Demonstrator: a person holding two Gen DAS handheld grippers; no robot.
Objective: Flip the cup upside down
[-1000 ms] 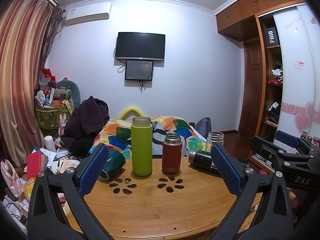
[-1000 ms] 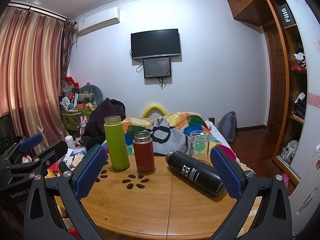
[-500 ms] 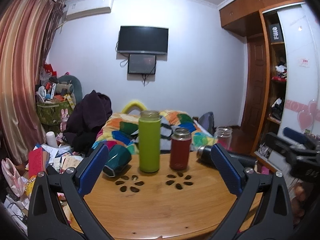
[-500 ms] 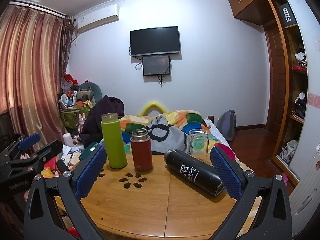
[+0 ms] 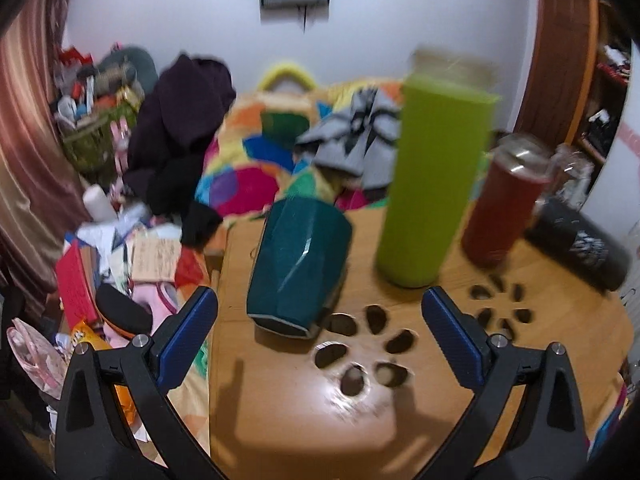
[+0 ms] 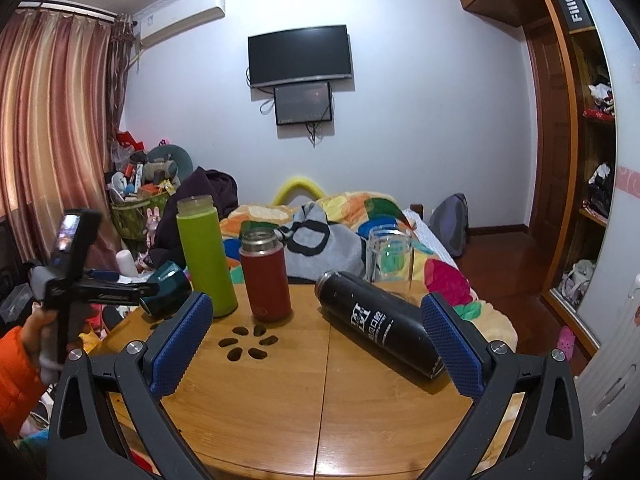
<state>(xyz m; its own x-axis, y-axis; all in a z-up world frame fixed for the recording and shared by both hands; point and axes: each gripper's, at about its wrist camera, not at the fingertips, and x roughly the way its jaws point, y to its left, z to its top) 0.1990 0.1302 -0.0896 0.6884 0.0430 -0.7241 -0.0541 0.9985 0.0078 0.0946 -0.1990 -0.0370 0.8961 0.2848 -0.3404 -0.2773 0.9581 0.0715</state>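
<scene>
A dark teal cup point(image 5: 298, 268) lies on its side near the left edge of the round wooden table point(image 5: 280, 420), its base end toward me. My left gripper point(image 5: 320, 336) is open and empty, just short of the cup, which lies between the lines of its fingers. In the right wrist view the cup point(image 6: 168, 290) lies at the table's left, with the left gripper beside it. My right gripper point(image 6: 316, 352) is open and empty over the table's front, well away from the cup.
On the table stand a tall green bottle point(image 6: 206, 256), a red flask point(image 6: 266, 276) and a clear glass point(image 6: 390, 258); a black bottle point(image 6: 380, 328) lies on its side. The table has petal-shaped cutouts point(image 6: 248, 342). A cluttered bed and floor lie beyond.
My left gripper has moved forward, tilted down and swung left toward the teal cup, which now looks much larger. The right gripper has barely moved.
</scene>
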